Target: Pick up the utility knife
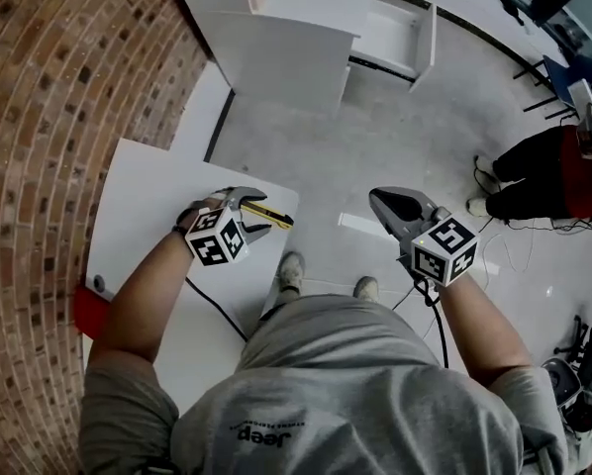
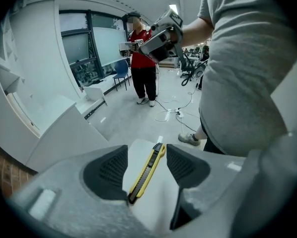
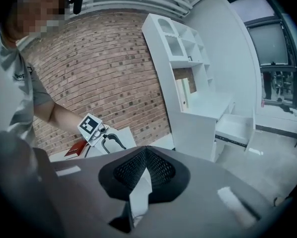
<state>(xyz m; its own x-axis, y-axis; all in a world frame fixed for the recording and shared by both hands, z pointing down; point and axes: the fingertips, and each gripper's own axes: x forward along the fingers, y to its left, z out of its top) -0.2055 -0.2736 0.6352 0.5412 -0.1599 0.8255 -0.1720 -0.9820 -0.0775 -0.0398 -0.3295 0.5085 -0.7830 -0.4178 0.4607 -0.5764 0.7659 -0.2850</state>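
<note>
The yellow and black utility knife (image 1: 272,217) lies flat near the right edge of the white table (image 1: 148,196). My left gripper (image 1: 259,215) hovers just over it, open. In the left gripper view the knife (image 2: 147,171) runs lengthwise between the two dark pads (image 2: 108,168), and neither pad touches it. My right gripper (image 1: 376,199) hangs off to the right over the grey floor, away from the table. In its own view the right gripper (image 3: 146,150) has its pads meeting at the tips, shut on nothing.
A brick wall (image 1: 49,117) runs along the table's left side. A red flat object (image 1: 90,311) sits at the table's left edge. A white cabinet (image 1: 286,47) with an open drawer (image 1: 400,33) stands beyond. A person in red (image 1: 553,171) stands at far right, with cables on the floor.
</note>
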